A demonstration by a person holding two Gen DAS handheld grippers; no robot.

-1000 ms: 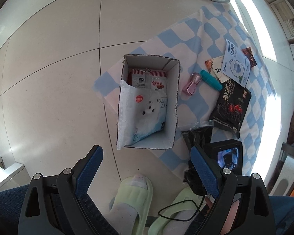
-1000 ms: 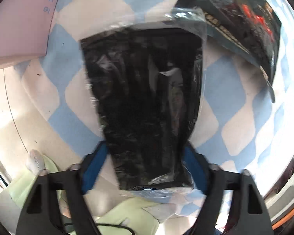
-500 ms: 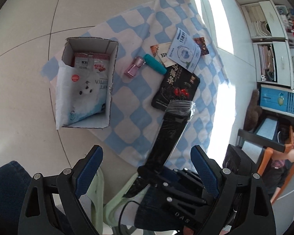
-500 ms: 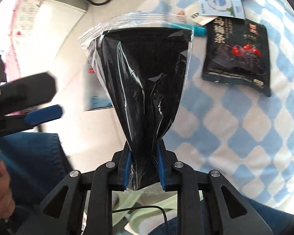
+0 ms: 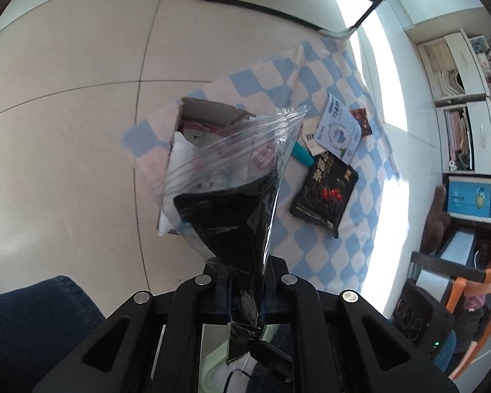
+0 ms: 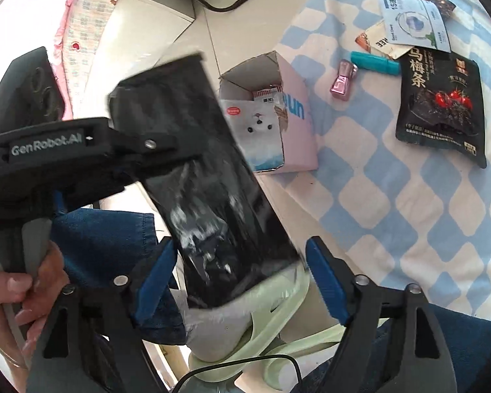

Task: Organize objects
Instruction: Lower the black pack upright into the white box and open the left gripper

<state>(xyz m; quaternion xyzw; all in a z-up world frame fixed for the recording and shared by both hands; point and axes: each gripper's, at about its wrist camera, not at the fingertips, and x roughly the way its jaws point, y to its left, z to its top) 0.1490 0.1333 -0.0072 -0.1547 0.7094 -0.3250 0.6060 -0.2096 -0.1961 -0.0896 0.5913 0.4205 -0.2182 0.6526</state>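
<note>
My left gripper is shut on one end of a black item in a clear plastic bag and holds it up over the cardboard box. In the right wrist view the same bag hangs from the left gripper. My right gripper is open, its blue fingers on either side of the bag's lower end, not touching it. The box holds a white packet with a seal picture and small red-white sachets.
On the blue-and-white checked cloth lie a black plum snack pouch, a teal tube, a pink bottle and a white-blue sachet. Green slippers and jeans are below. Shelves stand at the right.
The bag has passed from my right gripper to my left. The left gripper has closed on it; the right has opened and let go.
</note>
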